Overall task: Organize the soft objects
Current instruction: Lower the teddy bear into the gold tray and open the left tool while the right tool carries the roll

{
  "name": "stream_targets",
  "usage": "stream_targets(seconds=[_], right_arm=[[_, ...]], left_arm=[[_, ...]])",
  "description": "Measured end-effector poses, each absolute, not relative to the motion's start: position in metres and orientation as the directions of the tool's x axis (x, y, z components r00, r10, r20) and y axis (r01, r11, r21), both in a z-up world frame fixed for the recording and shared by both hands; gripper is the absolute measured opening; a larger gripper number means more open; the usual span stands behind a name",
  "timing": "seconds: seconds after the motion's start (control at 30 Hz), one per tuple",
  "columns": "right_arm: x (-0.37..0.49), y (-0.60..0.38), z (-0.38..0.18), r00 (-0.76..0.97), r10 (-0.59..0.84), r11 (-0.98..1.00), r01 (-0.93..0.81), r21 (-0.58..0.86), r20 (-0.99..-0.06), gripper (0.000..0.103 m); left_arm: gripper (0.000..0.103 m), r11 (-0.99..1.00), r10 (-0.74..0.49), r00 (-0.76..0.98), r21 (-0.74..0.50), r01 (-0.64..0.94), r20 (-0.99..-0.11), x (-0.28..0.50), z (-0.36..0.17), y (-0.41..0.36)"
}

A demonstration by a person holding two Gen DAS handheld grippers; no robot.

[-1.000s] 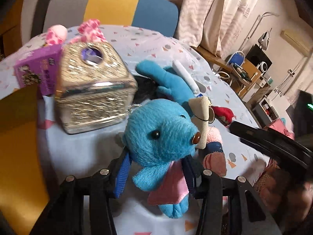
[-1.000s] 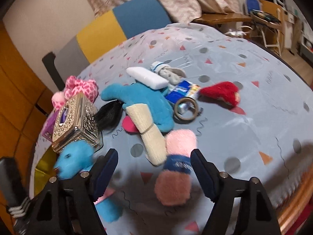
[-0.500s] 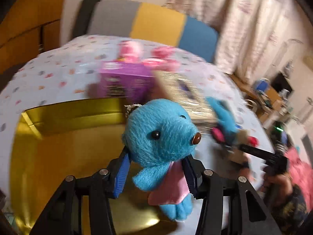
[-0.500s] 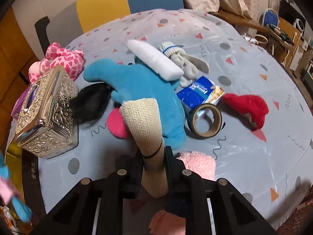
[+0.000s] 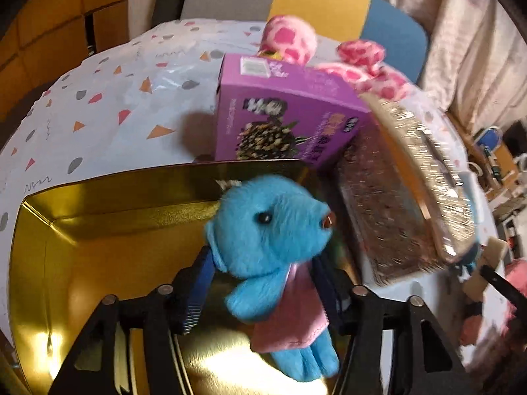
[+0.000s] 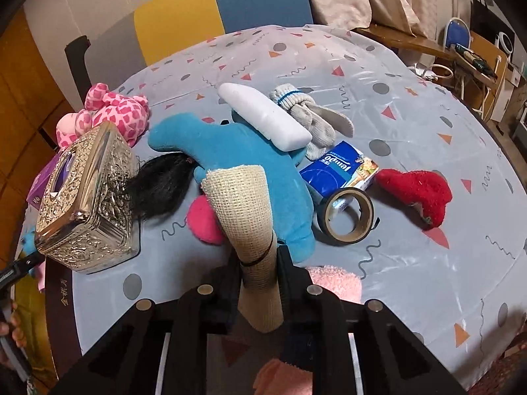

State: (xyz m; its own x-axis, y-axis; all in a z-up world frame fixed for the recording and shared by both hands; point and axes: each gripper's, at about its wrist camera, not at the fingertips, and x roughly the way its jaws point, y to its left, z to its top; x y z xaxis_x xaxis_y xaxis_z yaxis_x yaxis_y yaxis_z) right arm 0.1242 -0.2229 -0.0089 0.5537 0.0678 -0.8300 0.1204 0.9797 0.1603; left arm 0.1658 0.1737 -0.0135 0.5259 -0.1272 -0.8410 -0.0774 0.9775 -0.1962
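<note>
Left tool just widened, fuzzy blue bear loose between pads above glossy gold tray. Right tool clamped on coarse burlap roll amid bench clutter.

Fuzzy plush blue bear; glossy gold metal tin; coarse-woven burlap roll; embossed shiny metal box; sleek tablecloth.

Fingers clamping burlap roll, cluttered tablecloth

1 tape roll, 2 blue plush toys.
</note>
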Motion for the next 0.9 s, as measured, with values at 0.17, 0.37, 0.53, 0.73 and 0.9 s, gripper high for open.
stream_targets(seconds=[0.17,0.37,0.53,0.73,0.9], right_arm=[[0.124,-0.226,-0.007,0.565,0.051,0.979,0.133,0.152,-0.823,0.019],[0.121,-0.228,0.0,0.603,0.028,0.979,0.144,0.143,-0.797,0.019],[0.115,-0.226,0.013,0.657,0.097,0.974,0.093,0.208,-0.747,0.019],[0.108,-0.214,0.022,0.67,0.268,0.944,-0.039,0.328,-0.692,0.019],[0.094,-0.191,0.032,0.615,0.46,0.864,-0.145,0.482,-0.64,0.019]], left_arm=[[0.1,0.989,-0.035,0.545,-0.108,-0.101,-0.838,0.164,-0.012,0.17],[0.103,0.99,0.078,0.656,-0.019,-0.139,-0.75,0.125,0.014,0.167],[0.103,0.981,0.138,0.757,-0.015,-0.191,-0.639,0.08,0.04,0.164],[0.103,0.965,0.117,0.774,-0.112,-0.236,-0.622,0.047,0.047,0.176],[0.103,0.946,0.039,0.76,-0.222,-0.238,-0.649,0.034,0.043,0.197]])
